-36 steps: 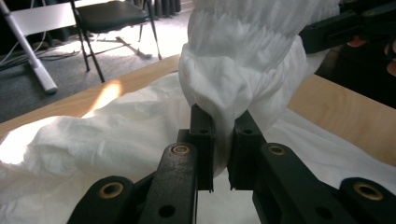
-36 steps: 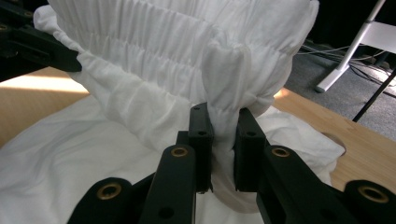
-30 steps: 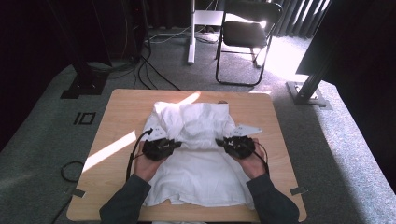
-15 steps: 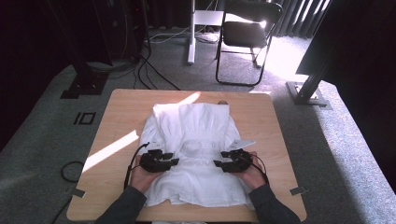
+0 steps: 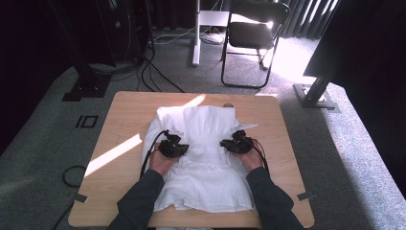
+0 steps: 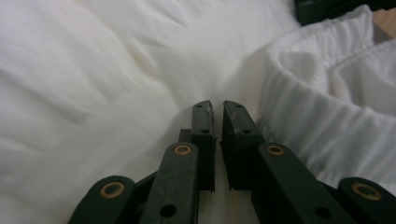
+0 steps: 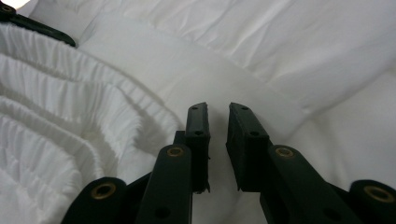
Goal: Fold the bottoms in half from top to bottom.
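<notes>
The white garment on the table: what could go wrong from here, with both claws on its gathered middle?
1. The left claw has just been closing and looks shut with no fold between its jaws, so a pull may leave the white garment behind.
2. The right claw shows a narrow empty gap; it could slide off too.
3. The hem lies at the table edge and may slip over.

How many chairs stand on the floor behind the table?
1: a black folding chair on the grey carpet beyond the table's far edge, in sunlight. Others may be hidden in the dark.
</notes>
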`<state>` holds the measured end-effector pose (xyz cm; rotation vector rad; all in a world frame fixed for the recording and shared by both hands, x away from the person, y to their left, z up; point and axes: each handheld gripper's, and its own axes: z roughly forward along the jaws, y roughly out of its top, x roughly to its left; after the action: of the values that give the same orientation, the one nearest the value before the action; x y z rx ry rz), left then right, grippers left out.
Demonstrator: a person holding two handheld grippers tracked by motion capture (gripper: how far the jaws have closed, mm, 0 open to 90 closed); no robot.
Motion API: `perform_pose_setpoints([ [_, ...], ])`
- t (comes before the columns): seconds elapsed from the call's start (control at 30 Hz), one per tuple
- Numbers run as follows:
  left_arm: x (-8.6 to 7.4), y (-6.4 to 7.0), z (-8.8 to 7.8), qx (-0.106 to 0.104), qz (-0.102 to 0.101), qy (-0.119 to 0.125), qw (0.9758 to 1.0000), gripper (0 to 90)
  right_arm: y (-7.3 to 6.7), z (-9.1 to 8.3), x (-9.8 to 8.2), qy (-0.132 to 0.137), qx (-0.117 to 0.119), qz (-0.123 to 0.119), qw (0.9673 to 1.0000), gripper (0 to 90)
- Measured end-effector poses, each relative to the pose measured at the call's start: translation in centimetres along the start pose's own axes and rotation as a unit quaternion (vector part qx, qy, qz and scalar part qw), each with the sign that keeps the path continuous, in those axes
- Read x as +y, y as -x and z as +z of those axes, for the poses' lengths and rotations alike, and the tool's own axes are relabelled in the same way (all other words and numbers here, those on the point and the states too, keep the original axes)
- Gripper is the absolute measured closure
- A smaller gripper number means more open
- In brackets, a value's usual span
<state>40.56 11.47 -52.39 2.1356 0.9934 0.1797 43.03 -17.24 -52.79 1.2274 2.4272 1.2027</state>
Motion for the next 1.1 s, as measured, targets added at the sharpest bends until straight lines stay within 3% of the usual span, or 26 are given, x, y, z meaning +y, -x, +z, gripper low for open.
perform_pose_setpoints([
  [0.1,-1.1,1.3,-0.4,-0.014,0.019,0.005,0.9997,82.6,-0.6,-0.9,-0.7,0.014,0.028,0.005,0.9995,77.7],
  [0.17,-1.6,2.1,-0.8,-0.022,0.027,0.011,0.9993,81.8,-1.3,-2.3,-1.1,0.022,0.042,-0.015,0.9988,75.7],
  [0.3,-3.2,3.9,-1.6,-0.042,0.053,0.007,0.9977,81.1,-2.4,-4.5,-1.1,0.045,0.030,-0.048,0.9974,71.4],
  [0.4,-4.4,4.9,-1.9,-0.050,0.069,-0.001,0.9964,79.5,-3.0,-4.7,-0.8,0.061,0.032,-0.039,0.9968,69.9],
  [0.5,-5.2,5.1,-2.4,-0.058,0.058,0.008,0.9966,78.5,-4.7,-3.8,-1.3,0.052,0.042,-0.045,0.9967,68.0],
  [0.6,-5.9,5.1,-2.7,-0.058,0.055,0.006,0.9968,78.2,-6.9,-2.9,-2.8,0.031,0.048,-0.070,0.9959,68.1],
  [0.7,-6.4,4.8,-2.7,-0.068,0.047,0.003,0.9966,77.8,-8.6,-2.1,-4.6,-0.007,0.026,-0.106,0.9940,70.6],
  [0.77,-6.5,4.6,-2.9,-0.076,0.038,0.008,0.9963,75.7,-9.1,-1.3,-5.7,-0.037,0.008,-0.119,0.9922,71.6],
  [0.83,-6.2,4.4,-3.5,-0.069,0.042,0.015,0.9966,70.7,-9.2,-1.0,-6.2,-0.044,0.011,-0.115,0.9923,73.3],
  [0.93,-5.0,3.5,-4.4,-0.029,0.046,0.028,0.9981,64.3,-8.8,-1.3,-5.6,-0.044,0.022,-0.118,0.9918,69.2],
  [1.0,-3.8,2.4,-4.9,0.001,0.043,0.043,0.9981,61.0,-8.2,-1.8,-4.8,-0.015,0.009,-0.109,0.9939,60.4],
  [1.1,-1.6,0.7,-4.8,0.049,0.040,0.053,0.9966,58.6,-6.2,-2.1,-2.9,0.028,-0.014,-0.075,0.9967,55.4],
])
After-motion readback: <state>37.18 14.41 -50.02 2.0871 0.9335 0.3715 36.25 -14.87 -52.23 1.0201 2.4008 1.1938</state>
